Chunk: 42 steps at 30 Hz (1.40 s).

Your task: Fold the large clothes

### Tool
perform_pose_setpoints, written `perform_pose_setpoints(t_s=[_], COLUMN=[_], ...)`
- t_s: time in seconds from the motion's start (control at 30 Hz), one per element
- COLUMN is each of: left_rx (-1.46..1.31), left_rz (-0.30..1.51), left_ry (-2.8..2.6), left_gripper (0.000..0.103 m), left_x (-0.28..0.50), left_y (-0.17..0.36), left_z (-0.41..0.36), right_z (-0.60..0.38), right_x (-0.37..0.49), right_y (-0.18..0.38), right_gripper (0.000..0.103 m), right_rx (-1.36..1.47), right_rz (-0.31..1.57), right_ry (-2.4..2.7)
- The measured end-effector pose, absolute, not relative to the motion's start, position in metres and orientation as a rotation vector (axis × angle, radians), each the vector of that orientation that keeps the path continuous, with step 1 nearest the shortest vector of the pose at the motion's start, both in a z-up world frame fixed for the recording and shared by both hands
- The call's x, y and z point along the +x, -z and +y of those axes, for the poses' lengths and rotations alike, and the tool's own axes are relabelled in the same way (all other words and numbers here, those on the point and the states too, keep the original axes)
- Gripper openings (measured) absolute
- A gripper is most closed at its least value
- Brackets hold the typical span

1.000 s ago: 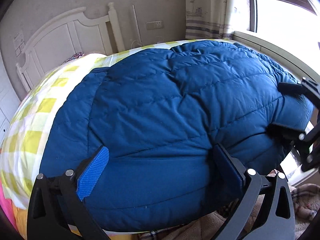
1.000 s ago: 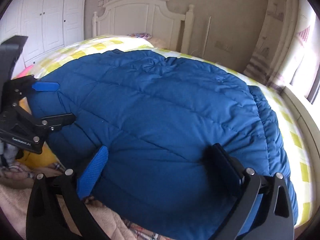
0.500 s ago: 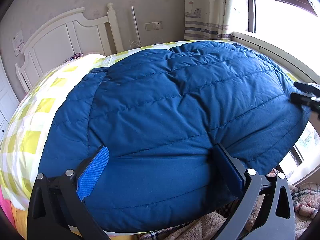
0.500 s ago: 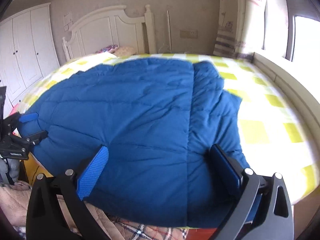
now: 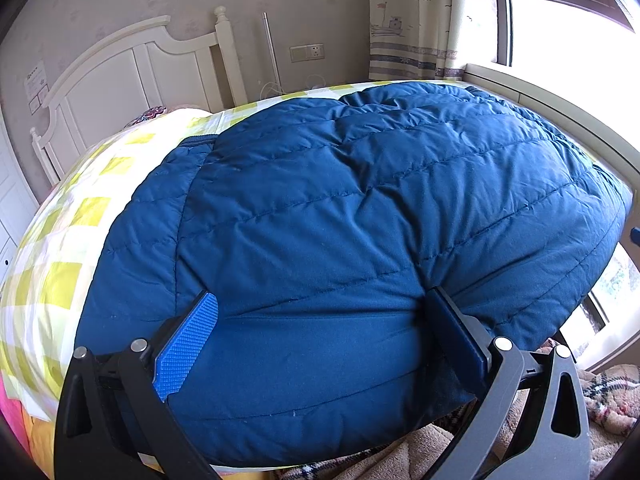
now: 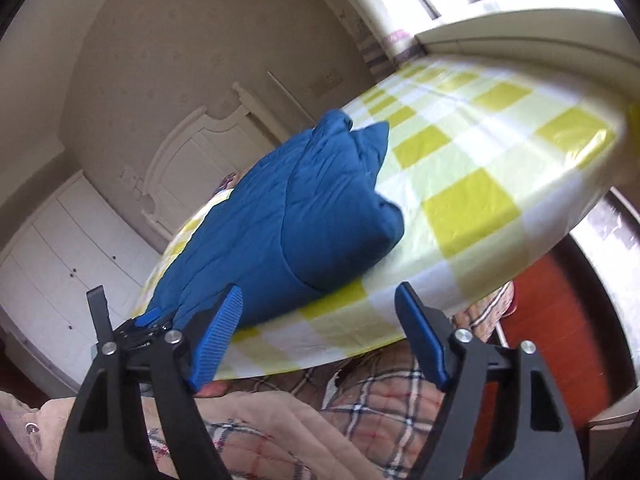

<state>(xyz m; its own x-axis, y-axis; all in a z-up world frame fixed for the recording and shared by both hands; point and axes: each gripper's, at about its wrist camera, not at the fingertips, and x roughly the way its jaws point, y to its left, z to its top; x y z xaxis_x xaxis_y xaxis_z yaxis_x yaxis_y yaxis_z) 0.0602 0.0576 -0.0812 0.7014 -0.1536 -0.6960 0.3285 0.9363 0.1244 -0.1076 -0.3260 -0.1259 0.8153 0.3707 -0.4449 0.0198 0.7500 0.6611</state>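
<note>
A large blue quilted down jacket (image 5: pixel 360 208) lies spread on a bed with a yellow-and-white checked sheet (image 5: pixel 60 248). My left gripper (image 5: pixel 320 294) stands wide open at the jacket's near hem. The hem lies between its fingers, and the fabric puckers at the right finger (image 5: pixel 456 332). In the right wrist view, which is rolled, the jacket (image 6: pixel 304 216) lies to the left and its sleeve rests on the sheet (image 6: pixel 472 200). My right gripper (image 6: pixel 320 292) is off the jacket at the bed's near edge. Its jaws are closing with nothing between them. The left gripper (image 6: pixel 146 320) shows at the jacket's far side.
A white headboard (image 5: pixel 132 76) stands at the far end, with white wardrobes (image 6: pixel 52 264) beside it. A window sill (image 5: pixel 560 108) and curtain (image 5: pixel 412 20) border the bed's right side. A plaid blanket (image 6: pixel 360 412) lies below the near edge, above red floor (image 6: pixel 560 304).
My right gripper swung right, off the jacket toward the bed's bare corner, rolled, and its jaws narrowed. It dropped out of the left wrist view. The left gripper and the jacket stayed put.
</note>
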Motion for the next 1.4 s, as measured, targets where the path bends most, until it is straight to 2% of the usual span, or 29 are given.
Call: perform_pose_setpoints(t_s=[0.47,0.6,0.63,0.67,0.73,0.77,0.8,0.83,0.87,0.9,0.97,1.07,1.2,1.27,1.33,1.4], left_rx=[0.234,0.234,0.236,0.235,0.234,0.234,0.234,0.235,0.236,0.239,0.255,0.197,0.166,0.209,0.25,0.269], left_rz=[0.737,0.734,0.731,0.73,0.73,0.729,0.727,0.726,0.726,0.728,0.76,0.862,0.811,0.839,0.951,0.94], left_ry=[0.277,0.276,0.277,0.277,0.277,0.276,0.274,0.269,0.267,0.27,0.281,0.318,0.261,0.204,0.202,0.217], left_gripper=[0.099,0.099,0.099,0.099,0.099,0.099,0.099,0.099,0.099,0.099,0.099,0.099,0.099,0.099,0.099,0.099], left_x=[0.059,0.057,0.057,0.058,0.057,0.057,0.057,0.058,0.058,0.06,0.064,0.088,0.132,0.162,0.189,0.191], left_y=[0.082,0.082,0.082,0.082,0.082,0.082,0.083,0.083,0.083,0.084,0.08,0.058,0.025,0.031,0.057,0.062], left_z=[0.056,0.055,0.055,0.055,0.055,0.055,0.055,0.055,0.054,0.053,0.048,0.043,0.026,0.014,0.0,-0.003], right_z=[-0.313,-0.313,-0.309,-0.302,-0.285,-0.278,-0.276,-0.278,-0.285,-0.293,-0.303,-0.303,-0.3,-0.296,-0.29,-0.283], right_x=[-0.063,-0.022,-0.015,-0.005,0.015,0.022,0.026,0.026,0.022,0.016,0.007,-0.005,-0.014,-0.021,-0.026,-0.029], right_y=[0.13,0.127,0.123,0.117,0.109,0.109,0.111,0.113,0.115,0.115,0.115,0.107,0.092,0.078,0.063,0.048], right_gripper=[0.073,0.083,0.089,0.1,0.098,0.093,0.077,0.067,0.045,0.033,0.028,0.027,0.027,0.027,0.027,0.027], right_rx=[0.725,0.762,0.747,0.744,0.667,0.633,0.649,0.686,0.747,0.8,0.845,0.818,0.781,0.747,0.702,0.649], right_rz=[0.632,0.675,0.689,0.721,0.768,0.762,0.746,0.722,0.672,0.615,0.566,0.518,0.47,0.443,0.424,0.416], right_ry=[-0.213,-0.223,-0.197,-0.172,-0.135,-0.107,-0.094,-0.098,-0.11,-0.149,-0.179,-0.161,-0.152,-0.149,-0.148,-0.143])
